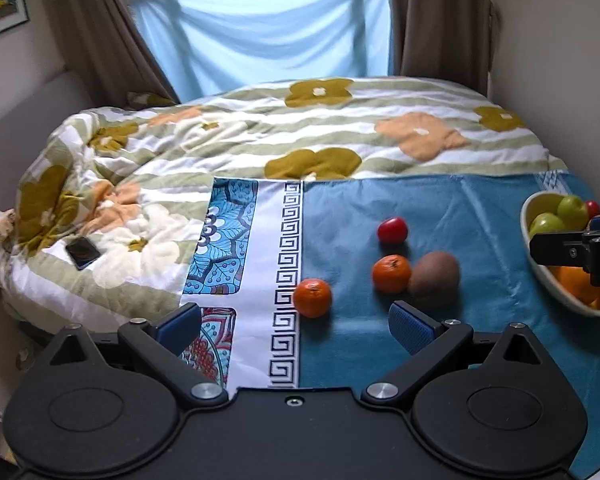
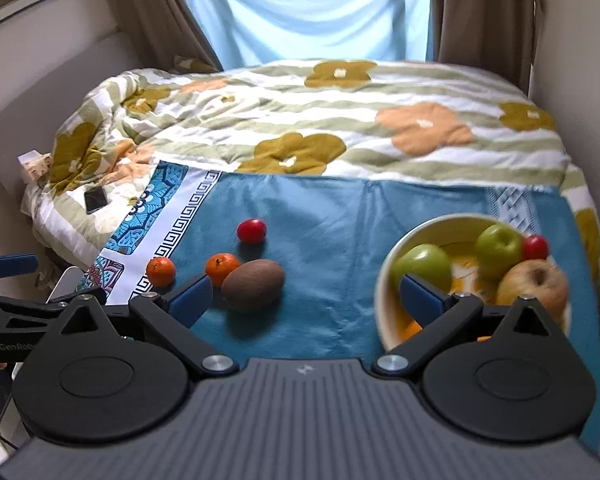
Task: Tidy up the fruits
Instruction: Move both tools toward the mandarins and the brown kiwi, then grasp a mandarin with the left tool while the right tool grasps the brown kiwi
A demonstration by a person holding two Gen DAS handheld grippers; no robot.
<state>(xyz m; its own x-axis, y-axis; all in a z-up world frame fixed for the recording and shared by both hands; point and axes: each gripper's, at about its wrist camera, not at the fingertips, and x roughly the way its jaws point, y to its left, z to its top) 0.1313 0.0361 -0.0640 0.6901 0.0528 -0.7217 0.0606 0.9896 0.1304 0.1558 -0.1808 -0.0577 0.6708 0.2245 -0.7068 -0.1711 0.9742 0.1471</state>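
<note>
On the blue cloth [image 1: 479, 220] lie two tangerines [image 1: 312, 297] [image 1: 391, 273], a brown kiwi [image 1: 435, 279] and a small red fruit [image 1: 393, 230]. They also show in the right wrist view: tangerines [image 2: 161, 271] [image 2: 222, 268], kiwi [image 2: 253, 285], red fruit [image 2: 252, 231]. A cream bowl [image 2: 383, 284] at the right holds green apples [image 2: 421, 266], a yellowish apple [image 2: 533, 286], a red fruit and oranges. My left gripper [image 1: 296, 326] is open and empty, just short of the nearer tangerine. My right gripper [image 2: 305, 296] is open and empty, its right finger over the bowl.
The cloth lies on a bed with a flowered duvet [image 1: 260, 132]. A phone [image 1: 82, 253] rests on the duvet at the left. Curtains and a window with a blue sheet stand behind. The right gripper shows at the right edge of the left wrist view [image 1: 571, 248].
</note>
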